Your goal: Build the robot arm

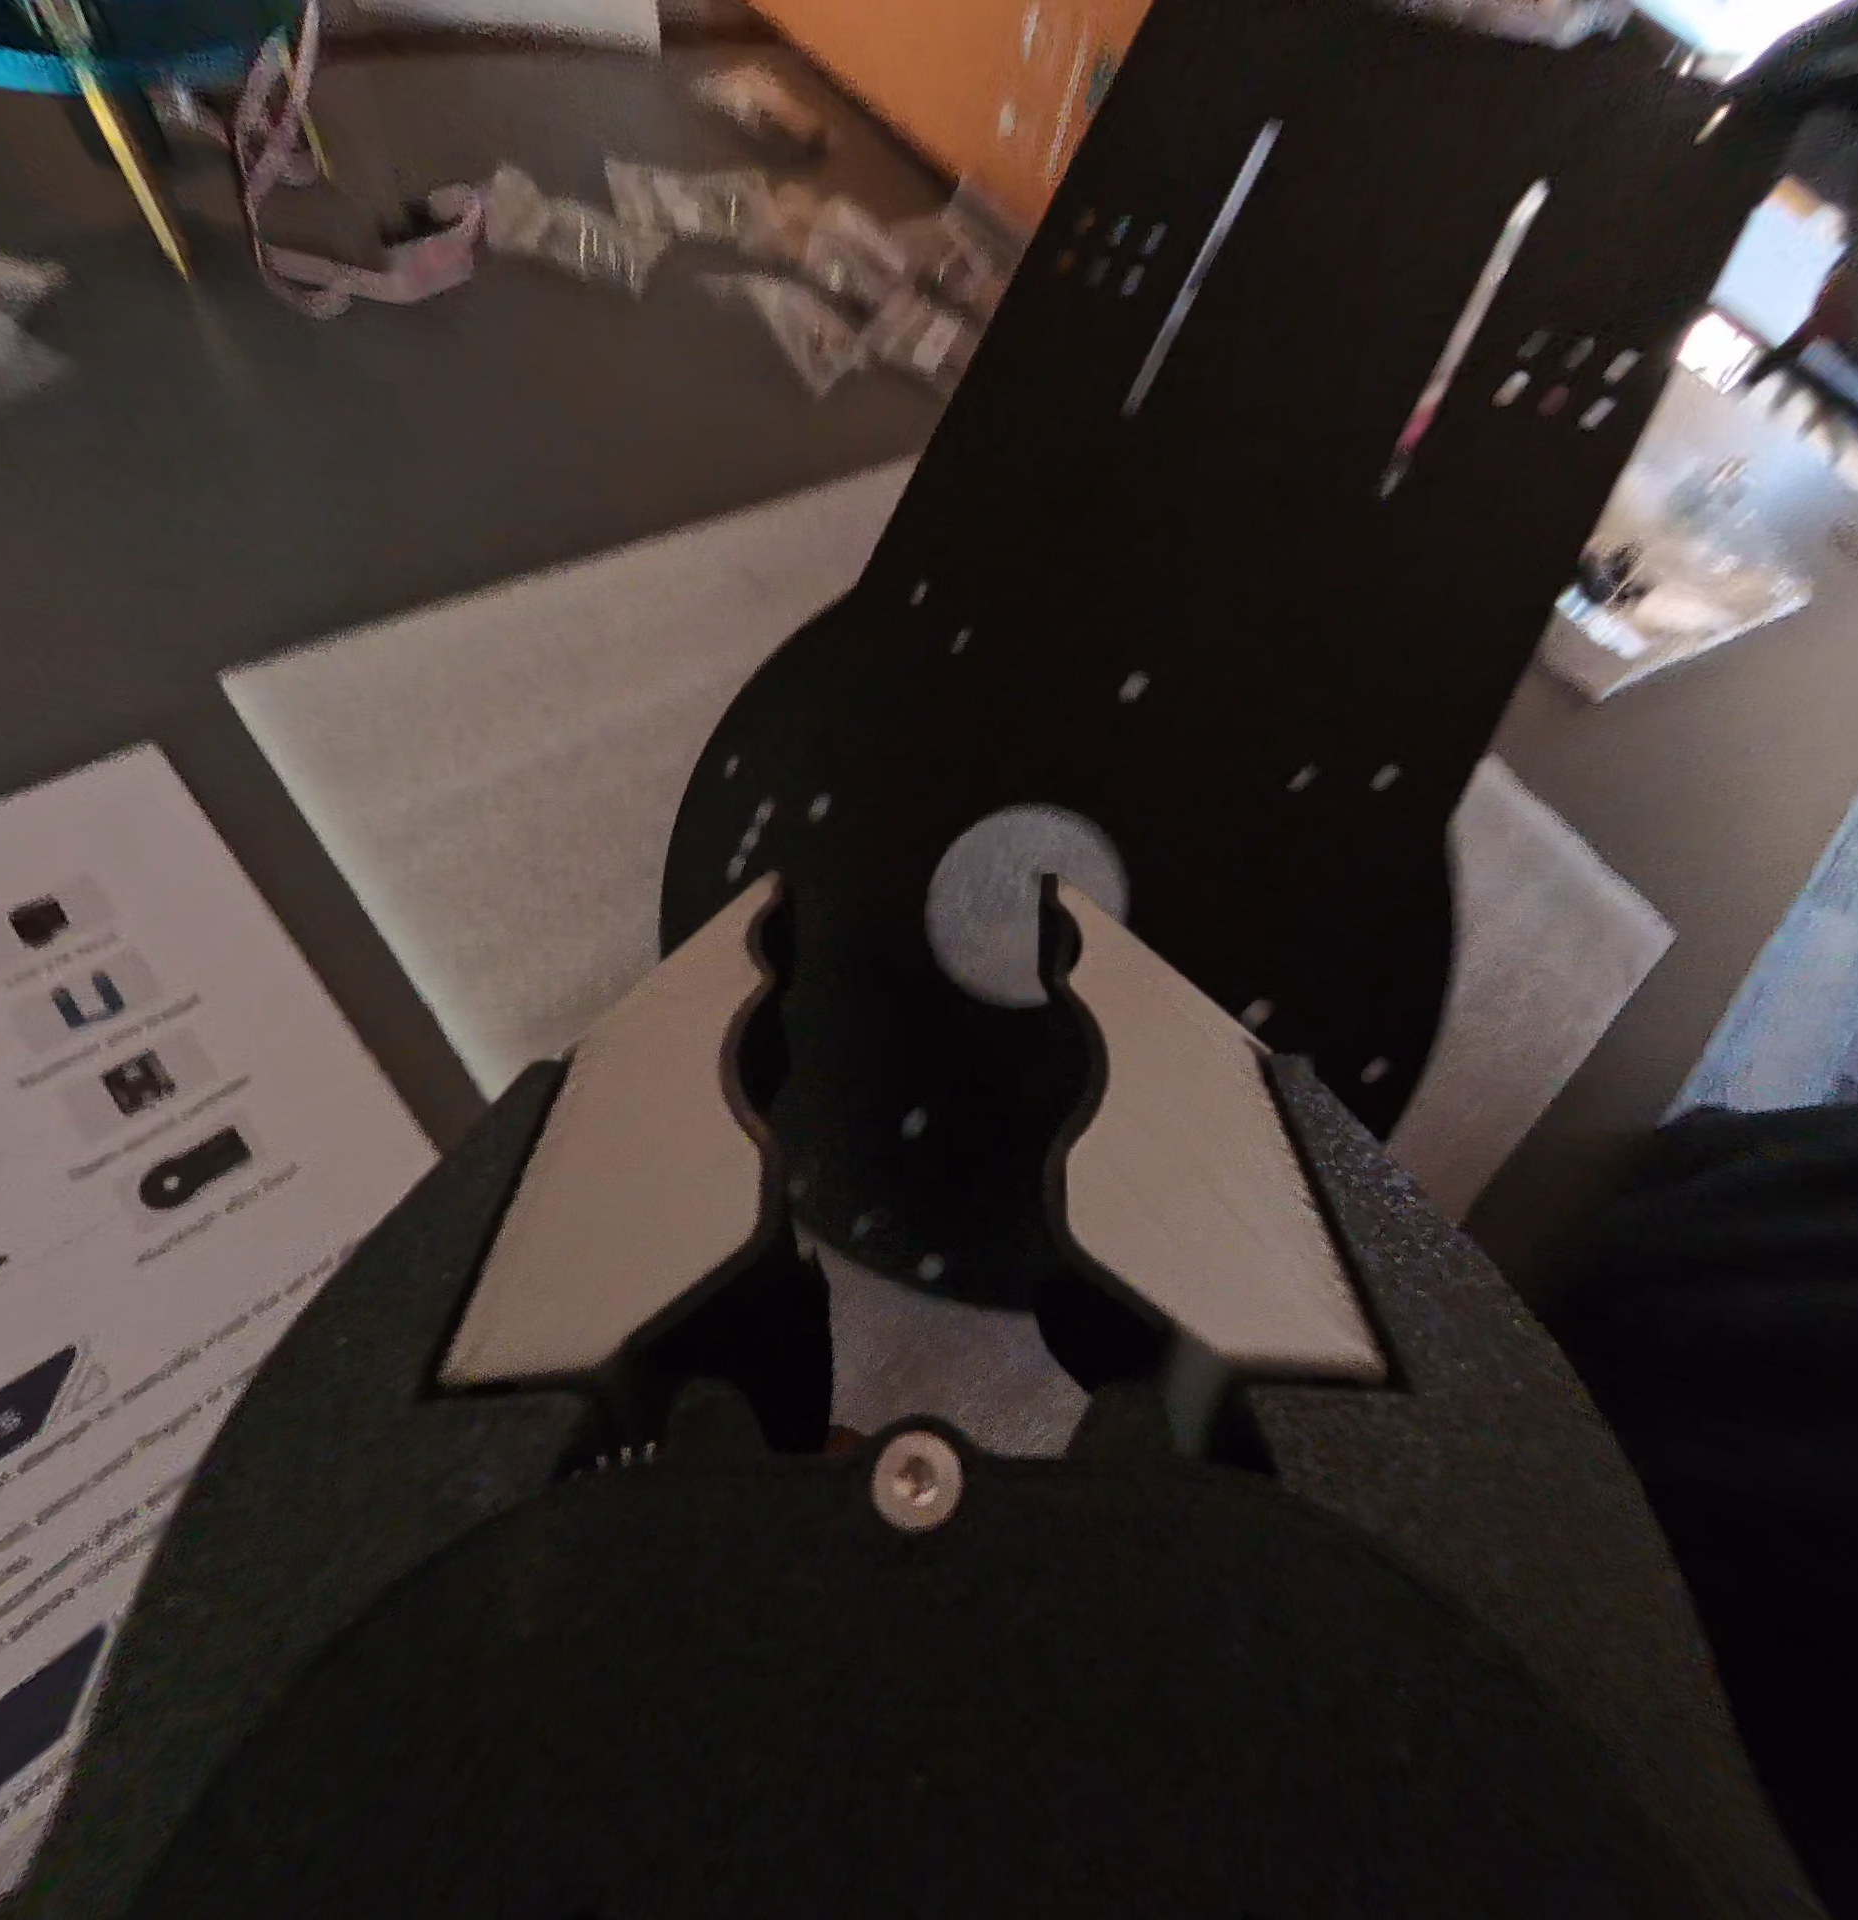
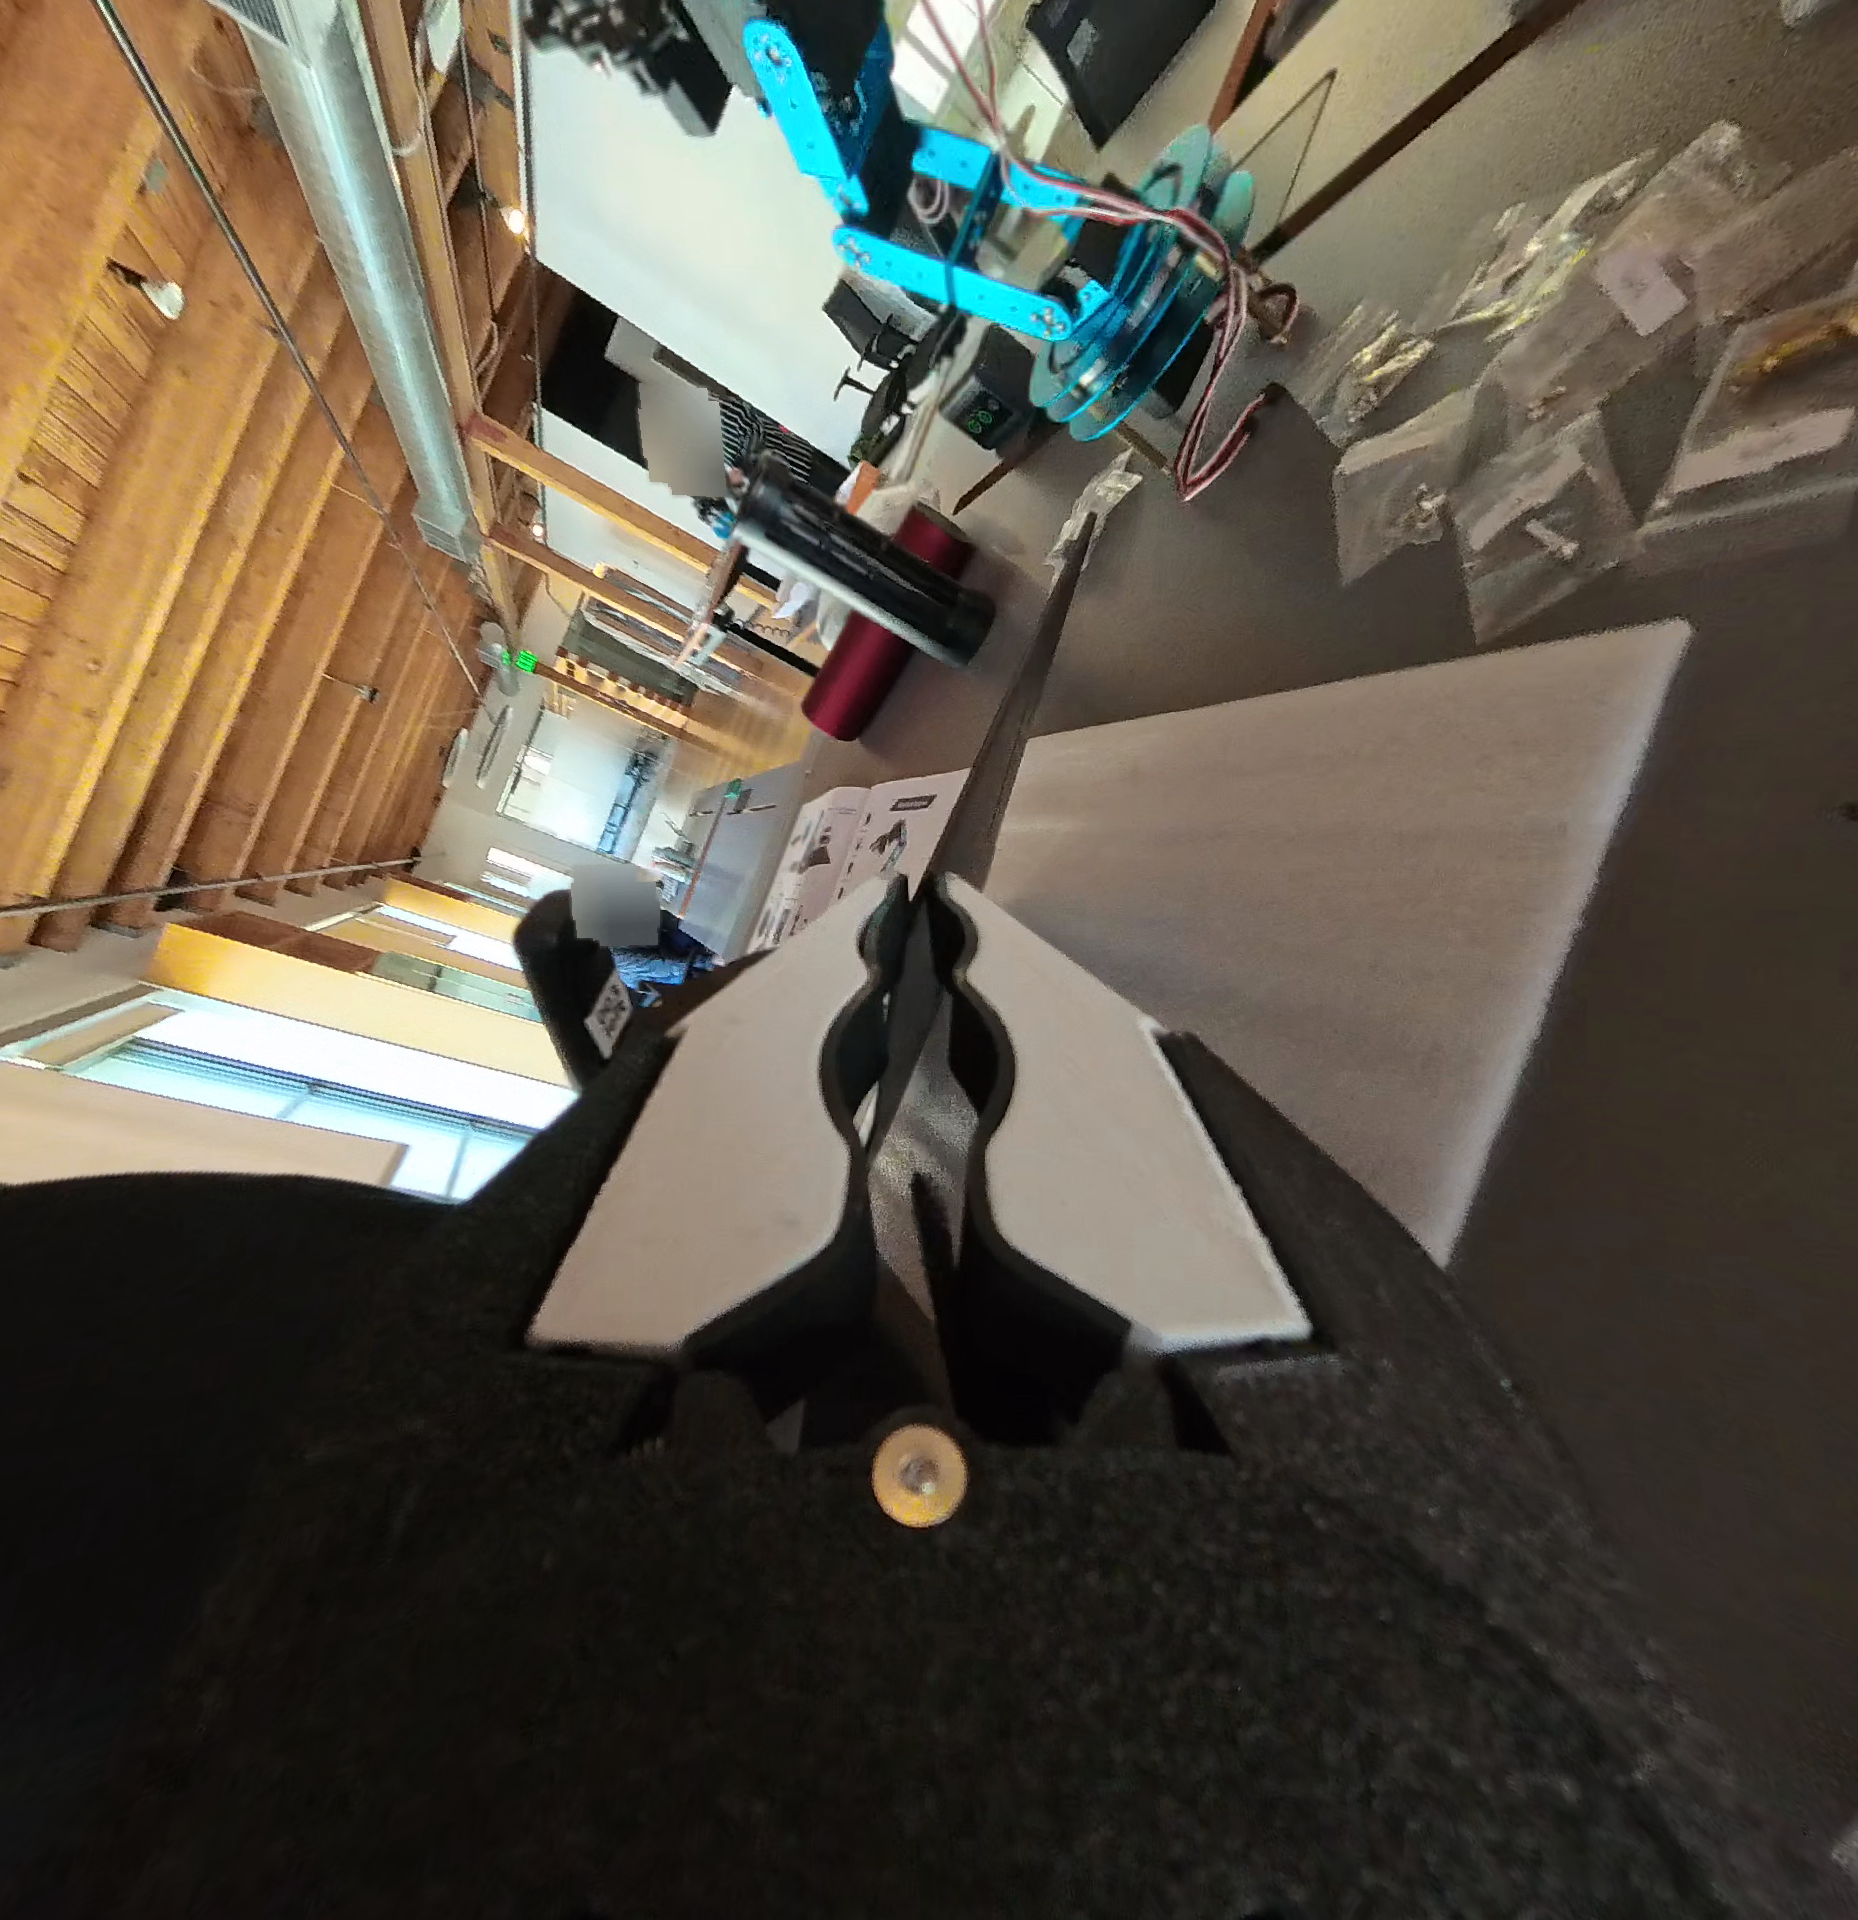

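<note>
On the left, the left tool stands parted, a black perforated plate lying flat beyond its fingers above a white mat on the bench. Rightward, the right tool pinches that plate edge-on.

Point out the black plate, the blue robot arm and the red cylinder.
black plate [image 1: 1268, 644]: left wrist view, flat face between its holes.
blue robot arm [image 2: 904, 260]: right wrist view, lower blue link.
red cylinder [image 2: 868, 655]: right wrist view, its side.
</note>
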A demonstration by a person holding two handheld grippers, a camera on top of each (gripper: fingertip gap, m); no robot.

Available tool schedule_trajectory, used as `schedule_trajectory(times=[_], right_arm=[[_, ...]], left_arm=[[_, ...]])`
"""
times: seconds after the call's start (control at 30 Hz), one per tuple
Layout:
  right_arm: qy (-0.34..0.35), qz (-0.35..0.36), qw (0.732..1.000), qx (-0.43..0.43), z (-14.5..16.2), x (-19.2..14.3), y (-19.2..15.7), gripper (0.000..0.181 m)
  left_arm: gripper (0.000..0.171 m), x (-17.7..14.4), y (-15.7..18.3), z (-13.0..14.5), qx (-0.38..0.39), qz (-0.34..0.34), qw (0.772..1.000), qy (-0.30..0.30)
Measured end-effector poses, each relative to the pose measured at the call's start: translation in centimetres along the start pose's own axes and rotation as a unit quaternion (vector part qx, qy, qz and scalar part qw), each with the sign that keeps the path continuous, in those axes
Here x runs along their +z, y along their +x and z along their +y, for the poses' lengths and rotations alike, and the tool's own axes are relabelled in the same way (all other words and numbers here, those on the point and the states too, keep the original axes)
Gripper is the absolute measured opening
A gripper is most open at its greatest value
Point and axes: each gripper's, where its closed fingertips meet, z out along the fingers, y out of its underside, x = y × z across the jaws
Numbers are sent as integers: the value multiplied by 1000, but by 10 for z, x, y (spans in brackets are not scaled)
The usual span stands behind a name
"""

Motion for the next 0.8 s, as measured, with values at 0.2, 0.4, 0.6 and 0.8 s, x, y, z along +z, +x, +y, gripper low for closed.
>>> schedule_trajectory(times=[0.2,0.4,0.6,0.8], right_arm=[[-17,27,999,-22,0,9,-32,2],[-30,14,998,-49,0,20,-69,3],[-25,-15,988,-149,-8,46,-106,11],[108,-101,976,-159,-68,46,-105,49]], left_arm=[[78,-10,68,-76,148,-3,985,87],[46,28,94,-89,373,-154,914,55],[2,6,63,-120,386,-287,873,75],[0,-25,41,-138,306,-279,906,91]])
